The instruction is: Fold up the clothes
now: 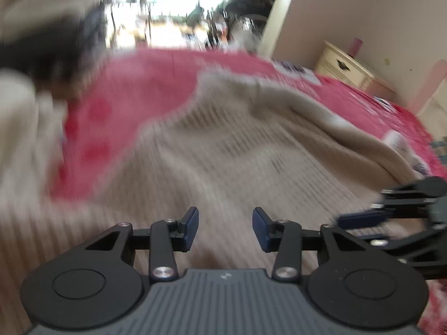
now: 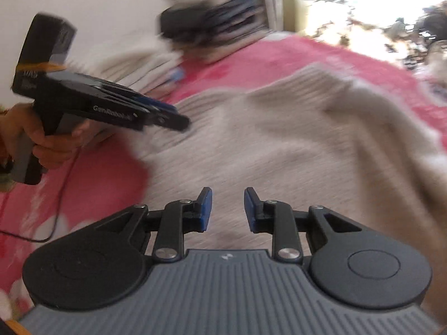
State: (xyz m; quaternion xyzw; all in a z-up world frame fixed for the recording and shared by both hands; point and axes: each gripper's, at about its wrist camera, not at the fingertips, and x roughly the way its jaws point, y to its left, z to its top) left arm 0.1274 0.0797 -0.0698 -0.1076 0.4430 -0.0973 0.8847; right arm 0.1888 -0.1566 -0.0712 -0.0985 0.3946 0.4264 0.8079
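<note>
Red bedding (image 1: 156,89) covers the bed, and on it a beige ribbed sweater (image 1: 223,145) lies spread, rumpled along one side. Both views are blurred. Left hand-held gripper (image 1: 225,229) hangs over the knit with jaws parted, nothing between them. Right hand-held gripper (image 2: 227,209) likewise stands released above the sweater. Folded clothes (image 2: 206,19) sit stacked beyond.

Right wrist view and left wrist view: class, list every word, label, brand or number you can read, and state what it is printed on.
"GenRobot": white lettering on the side of the left hand-held gripper; its last characters are blurred.
White marks under the orange band on that gripper's upper block: too blurred to read.
Small white logo on the right hand-held gripper body: a symbol, not text.
Left wrist view: no readable text.
</note>
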